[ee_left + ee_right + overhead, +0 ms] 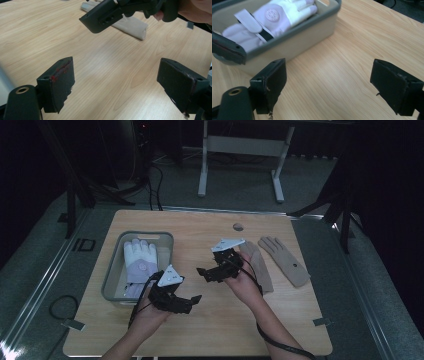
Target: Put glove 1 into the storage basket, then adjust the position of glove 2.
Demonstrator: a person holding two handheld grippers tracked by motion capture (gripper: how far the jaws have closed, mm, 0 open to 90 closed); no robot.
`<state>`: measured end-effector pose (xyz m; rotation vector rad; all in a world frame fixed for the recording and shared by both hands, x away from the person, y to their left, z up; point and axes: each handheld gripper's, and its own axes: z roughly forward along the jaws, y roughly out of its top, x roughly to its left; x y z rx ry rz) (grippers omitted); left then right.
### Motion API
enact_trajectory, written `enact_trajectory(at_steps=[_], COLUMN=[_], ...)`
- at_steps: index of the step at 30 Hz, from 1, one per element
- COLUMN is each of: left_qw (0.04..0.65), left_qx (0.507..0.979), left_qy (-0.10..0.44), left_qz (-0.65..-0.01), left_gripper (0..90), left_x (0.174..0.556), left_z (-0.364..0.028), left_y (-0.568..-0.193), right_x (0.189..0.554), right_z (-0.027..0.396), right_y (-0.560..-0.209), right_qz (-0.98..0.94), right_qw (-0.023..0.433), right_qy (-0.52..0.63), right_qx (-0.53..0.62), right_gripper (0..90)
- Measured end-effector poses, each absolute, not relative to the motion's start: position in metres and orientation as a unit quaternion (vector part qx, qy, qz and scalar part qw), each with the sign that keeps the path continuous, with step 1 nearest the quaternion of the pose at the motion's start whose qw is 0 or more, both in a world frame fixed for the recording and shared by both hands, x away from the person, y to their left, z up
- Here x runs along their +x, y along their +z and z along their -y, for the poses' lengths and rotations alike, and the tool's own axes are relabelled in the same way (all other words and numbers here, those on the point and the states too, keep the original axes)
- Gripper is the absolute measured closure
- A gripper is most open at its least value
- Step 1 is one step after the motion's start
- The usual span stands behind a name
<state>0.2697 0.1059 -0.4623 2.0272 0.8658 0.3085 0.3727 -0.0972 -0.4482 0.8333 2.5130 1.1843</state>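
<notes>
White glove (140, 261): lies flat, palm side down, fingers pointing away from the person, inside the grey bin (112, 270); a strap and a round emblem show on its back in the right gripper view (272, 15). It fills most of the bin floor

Grey bin (317, 22): landmark; rectangular, open-topped, stands on the left half of the wooden table (210, 320)

Left tongs (192, 300): just beside the bin's near right corner, above the table, held in the person's left hand (150, 315); jaws spread wide with nothing between them, bare table wood showing in the gap in the left gripper view (115, 80). Released

Right tongs (202, 271): to the right of the bin, near the middle of the table, held in the person's right hand (245, 287) and pointing toward the bin; jaws stand wide apart and empty in the right gripper view (327, 82). Released

Tan glove, folded (260, 265): on the table right of the bin, beyond the right hand, partly covered by it; seen past the right tongs in the left gripper view (130, 25)

Tan glove, flat (285, 260): farther right of the bin, just beside the folded one, fingers spread and pointing away

Small round grey disc (238, 226): on the table beyond the tongs, up and to the right of the bin
</notes>
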Motion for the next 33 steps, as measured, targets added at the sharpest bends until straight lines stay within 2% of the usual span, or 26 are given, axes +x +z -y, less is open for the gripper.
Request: enact_trajectory(at_steps=[17, 23, 33], left_qw=[0.467, 0.473, 0.472], left_qx=[0.834, 0.838, 0.828], left_qy=[0.084, 0.077, 0.131], left_qz=[-0.280, -0.262, -0.272], left_gripper=[13.5, 13.5, 13.6], left_x=[0.259, 0.256, 0.259], left_z=[-0.074, -0.071, -0.083], left_y=[-0.499, -0.519, -0.539], right_x=[0.374, 0.375, 0.379], right_z=[0.154, 0.173, 0.206], right_y=[-0.470, -0.477, -0.487], right_qz=[-0.843, -0.839, -0.834], right_qw=[0.146, 0.148, 0.171], right_qy=[0.414, 0.414, 0.413], right_qx=[0.310, 0.321, 0.322], right_gripper=[10.5, 13.9, 20.7])
